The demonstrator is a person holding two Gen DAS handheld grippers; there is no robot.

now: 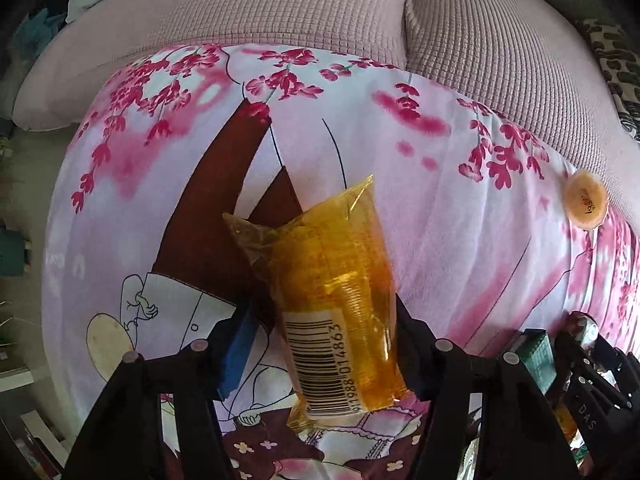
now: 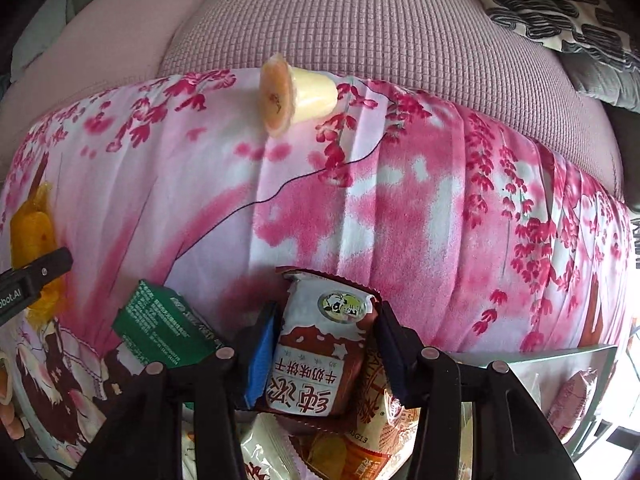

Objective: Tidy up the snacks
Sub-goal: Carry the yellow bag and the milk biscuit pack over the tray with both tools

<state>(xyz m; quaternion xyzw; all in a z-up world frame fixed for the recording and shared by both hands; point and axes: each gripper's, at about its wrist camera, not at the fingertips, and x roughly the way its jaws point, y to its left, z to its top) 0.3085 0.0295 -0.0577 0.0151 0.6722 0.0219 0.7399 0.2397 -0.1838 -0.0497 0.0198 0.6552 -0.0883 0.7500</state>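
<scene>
The left gripper (image 1: 326,364) clamps the amber packet (image 1: 332,308), its long axis running away along the floral sheet (image 1: 460,240), while the right gripper (image 2: 326,344) pinches the brown biscuit pack (image 2: 320,352) above 1 heap of snacks (image 2: 340,448).

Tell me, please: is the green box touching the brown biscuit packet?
Apart. The right wrist view shows the green box left of the brown biscuit packet, with a jaw between them.

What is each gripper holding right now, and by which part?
Left gripper: clear orange barcoded snack packet, held across its lower half. Right gripper: brown-and-white biscuit packet, pinched by its side edges.
</scene>
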